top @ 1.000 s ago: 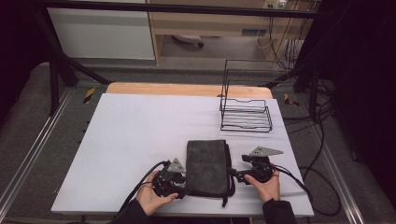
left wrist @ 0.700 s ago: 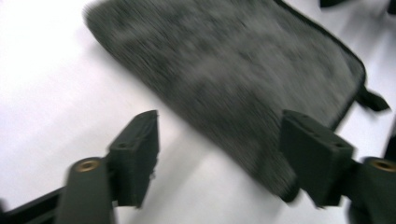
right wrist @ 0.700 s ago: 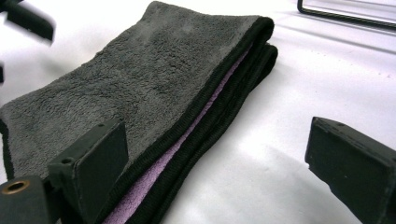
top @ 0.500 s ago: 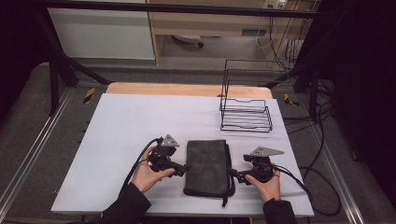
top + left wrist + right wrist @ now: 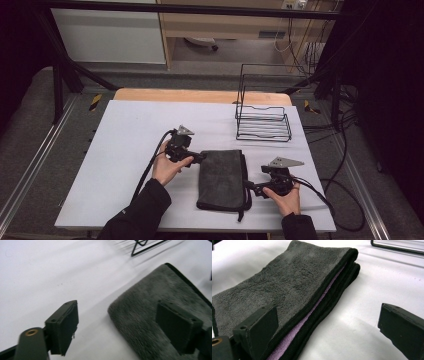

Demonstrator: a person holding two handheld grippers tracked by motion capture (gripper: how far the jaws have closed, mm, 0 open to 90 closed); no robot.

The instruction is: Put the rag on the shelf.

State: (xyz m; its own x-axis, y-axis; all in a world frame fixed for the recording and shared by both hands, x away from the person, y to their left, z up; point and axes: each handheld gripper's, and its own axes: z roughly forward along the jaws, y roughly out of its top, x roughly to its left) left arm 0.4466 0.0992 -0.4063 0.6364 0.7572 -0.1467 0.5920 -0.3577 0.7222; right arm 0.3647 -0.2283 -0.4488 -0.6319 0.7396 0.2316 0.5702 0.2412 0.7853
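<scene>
Towel (image 5: 222, 177), dark grey, folded into a thick oblong pad, lying flat on the white desk (image 5: 125, 135) near the person's edge, between the two hands. Wire rack (image 5: 263, 121) stands well apart, farther back on the right.

Left claw (image 5: 200, 158) at the towel's far left corner; its jaws have just been opening and then eased in a little, spread, nothing pinched, one pad above the plush pile, the other over bare desk. Right claw (image 5: 252, 189) just beside the towel's right edge, jaws released and wide, nothing between them.

Handling, as judged: soft, light, limp, not fragile; pile gives good friction. Layers will sag and unfold if lifted by one ply. Right gripper view shows stacked bound hems with a purple inner layer (image 5: 294, 332). Best hold: pinch all layers together at the corners, both sides.
</scene>
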